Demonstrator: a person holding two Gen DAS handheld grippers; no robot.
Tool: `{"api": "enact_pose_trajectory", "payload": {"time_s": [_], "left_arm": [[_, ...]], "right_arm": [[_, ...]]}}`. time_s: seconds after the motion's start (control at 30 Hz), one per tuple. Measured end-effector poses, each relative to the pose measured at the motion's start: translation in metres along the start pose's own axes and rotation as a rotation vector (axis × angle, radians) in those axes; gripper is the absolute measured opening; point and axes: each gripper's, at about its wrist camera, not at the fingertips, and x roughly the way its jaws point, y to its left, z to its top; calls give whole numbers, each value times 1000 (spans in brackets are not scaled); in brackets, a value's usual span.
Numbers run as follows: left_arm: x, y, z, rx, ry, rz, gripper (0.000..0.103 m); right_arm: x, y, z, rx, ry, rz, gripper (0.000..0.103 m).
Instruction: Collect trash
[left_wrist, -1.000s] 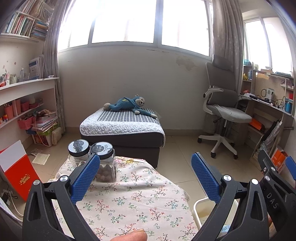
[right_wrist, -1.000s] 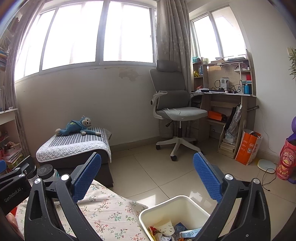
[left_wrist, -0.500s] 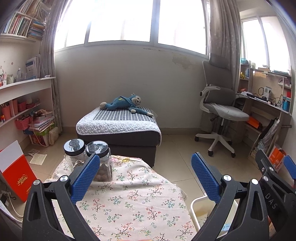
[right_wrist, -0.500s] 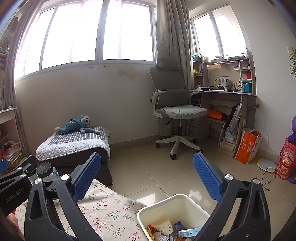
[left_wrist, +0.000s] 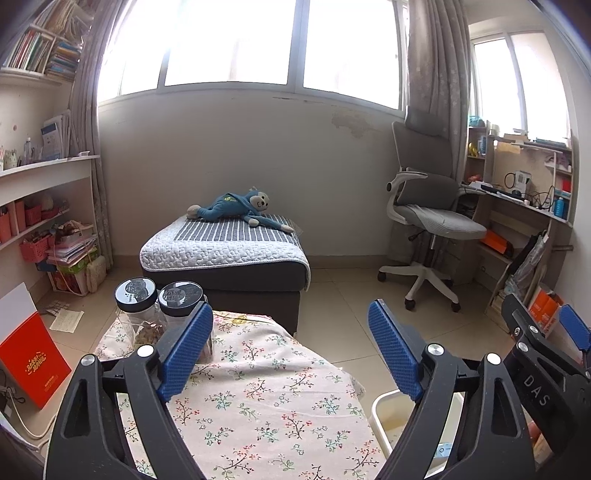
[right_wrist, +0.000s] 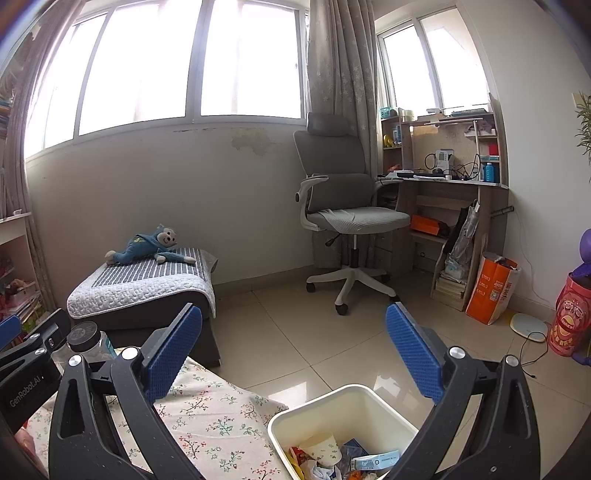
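A cream trash bin (right_wrist: 317, 408) stands on the floor just right of the table; it holds a paper cup (right_wrist: 320, 448), wrappers and other scraps. Its rim also shows in the left wrist view (left_wrist: 380, 404). My left gripper (left_wrist: 290, 349) is open and empty above the floral tablecloth (left_wrist: 255, 402). My right gripper (right_wrist: 293, 354) is open and empty, above the bin and the table's right edge (right_wrist: 221, 417). No loose trash shows on the cloth.
Two clear jars with black lids (left_wrist: 159, 295) stand at the table's far left corner. A low bed with a blue plush monkey (left_wrist: 236, 206) lies beyond. An office chair (right_wrist: 343, 218) and desk (right_wrist: 450, 184) stand at the right. A red box (left_wrist: 29, 362) leans left of the table.
Both grippers have drawn back and up a little; the jars and bed sit slightly lower and further left in the left view. Both grippers stay open and empty.
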Motion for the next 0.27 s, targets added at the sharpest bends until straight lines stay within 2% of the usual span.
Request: {"api": "enact_pose_trajectory", "payload": {"time_s": [0.17, 0.27], "left_arm": [[-6, -5, 1, 11, -25, 28, 96], [-11, -3, 2, -4, -57, 45, 96]], "right_arm": [[-2, -2, 0, 4, -11, -14, 96], [-3, -3, 1, 6, -19, -18, 96]]}}
